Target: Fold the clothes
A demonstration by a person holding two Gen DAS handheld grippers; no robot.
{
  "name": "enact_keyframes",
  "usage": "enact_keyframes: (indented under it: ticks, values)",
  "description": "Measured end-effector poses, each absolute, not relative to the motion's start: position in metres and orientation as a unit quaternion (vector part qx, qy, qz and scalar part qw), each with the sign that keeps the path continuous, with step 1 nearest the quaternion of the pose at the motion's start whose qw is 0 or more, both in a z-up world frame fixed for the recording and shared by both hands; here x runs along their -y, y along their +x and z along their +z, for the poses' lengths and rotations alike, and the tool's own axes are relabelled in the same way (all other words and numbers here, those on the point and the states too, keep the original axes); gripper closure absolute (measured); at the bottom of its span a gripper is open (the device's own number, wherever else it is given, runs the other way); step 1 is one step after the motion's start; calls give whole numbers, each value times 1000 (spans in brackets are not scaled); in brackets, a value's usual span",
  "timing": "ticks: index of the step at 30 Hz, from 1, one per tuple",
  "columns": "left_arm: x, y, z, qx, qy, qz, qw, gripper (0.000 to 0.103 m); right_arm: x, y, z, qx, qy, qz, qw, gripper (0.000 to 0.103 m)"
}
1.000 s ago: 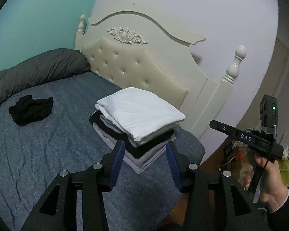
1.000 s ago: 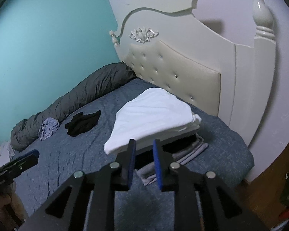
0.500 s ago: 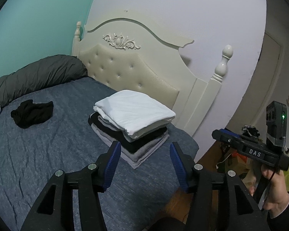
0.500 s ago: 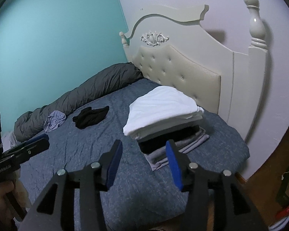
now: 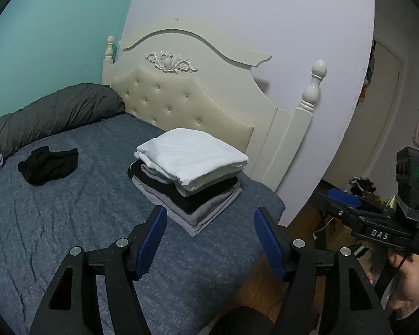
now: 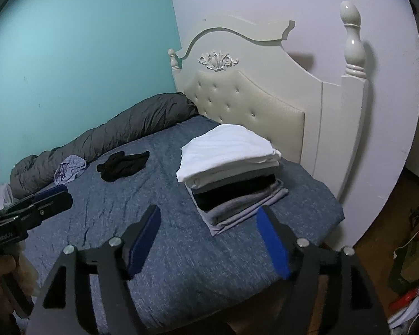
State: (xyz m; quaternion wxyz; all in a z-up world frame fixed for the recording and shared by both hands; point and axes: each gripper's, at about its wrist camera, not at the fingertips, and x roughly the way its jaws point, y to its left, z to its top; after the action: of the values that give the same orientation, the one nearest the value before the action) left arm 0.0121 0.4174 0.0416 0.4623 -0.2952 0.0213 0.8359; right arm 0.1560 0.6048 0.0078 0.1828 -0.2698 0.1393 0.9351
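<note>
Your folded stack point(image 5: 188, 178), white shirt point(image 6: 226, 150) on top, sits near the bed's point(image 5: 56, 223) headboard corner; both grippers point(image 5: 209, 237) point(image 6: 209, 237) gape wide, one marked "DAS".

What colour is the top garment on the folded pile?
White; it shows best in the left wrist view.

The right gripper point(image 6: 209, 240) hangs over the blue bed point(image 6: 181, 265) with its two blue fingers point(image 6: 273, 240) wide apart and nothing between them. Past them sits a neat pile of folded clothes point(image 6: 231, 173), white on top. A black cloth point(image 6: 123, 164) lies crumpled farther left. The left gripper point(image 6: 51, 195) pokes in at the left edge.
</note>
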Motion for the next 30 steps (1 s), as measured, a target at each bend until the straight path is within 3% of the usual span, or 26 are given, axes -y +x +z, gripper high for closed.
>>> enact_keyframes:
  ticks: [10, 16, 30]
  values:
    - [-402, 21, 44, -24, -286, 845, 452, 9, -587, 167, 4, -132, -270, 935, 187, 14]
    - [-399, 27, 43, -31, -281, 851, 442, 2, -578, 173, 3, -132, -267, 936, 188, 8]
    - [-387, 44, 45, -35, -271, 870, 410, 0, -565, 187, 4, -126, -258, 938, 194, 4]
